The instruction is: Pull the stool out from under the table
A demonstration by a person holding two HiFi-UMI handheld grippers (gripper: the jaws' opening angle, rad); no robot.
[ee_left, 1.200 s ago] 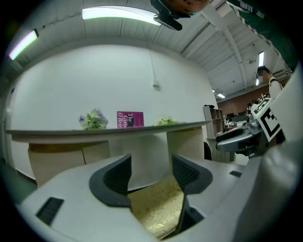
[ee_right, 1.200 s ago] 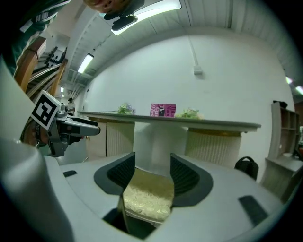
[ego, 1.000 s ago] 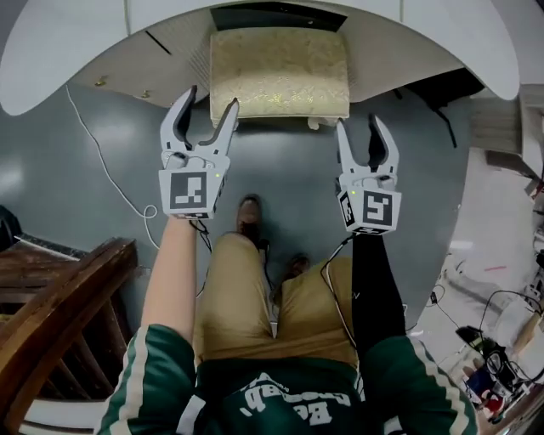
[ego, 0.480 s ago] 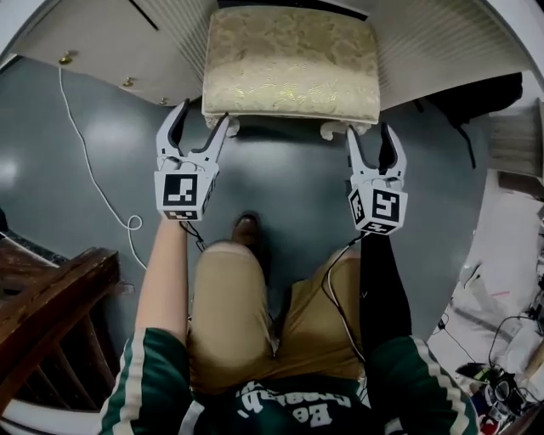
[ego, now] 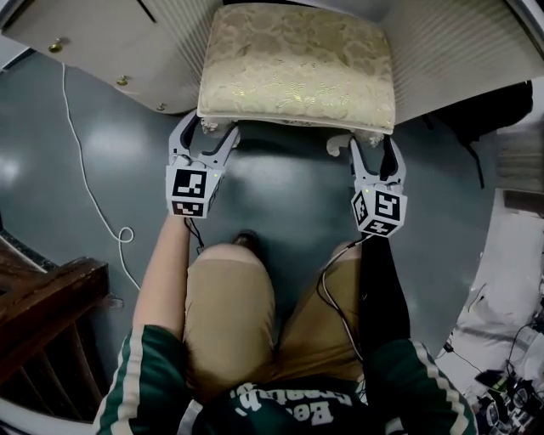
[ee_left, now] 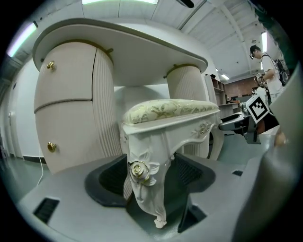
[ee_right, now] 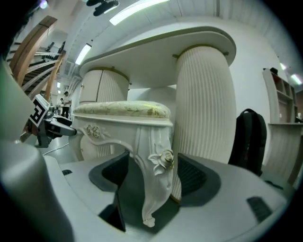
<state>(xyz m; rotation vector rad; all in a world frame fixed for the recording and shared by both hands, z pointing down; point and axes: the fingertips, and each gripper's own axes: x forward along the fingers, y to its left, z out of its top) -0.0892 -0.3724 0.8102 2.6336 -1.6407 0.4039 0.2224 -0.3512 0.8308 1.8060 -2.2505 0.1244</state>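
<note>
Both arms reach forward and down, the left forearm (ego: 166, 272) bare, the right arm (ego: 380, 293) in a dark sleeve. The left gripper (ego: 206, 134) and right gripper (ego: 374, 153) point nearly level, well apart. Their fingers (ee_left: 106, 182) have just been opening and stand wide, each pair straddling a stool leg (ee_left: 147, 179) without pressing it.

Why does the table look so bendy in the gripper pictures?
Left gripper view: a wide-angle lens bows the table and blackens the corners. Right gripper view: same bowing, plus bright ceiling lights. Head view: the stool looks sharp.
</note>
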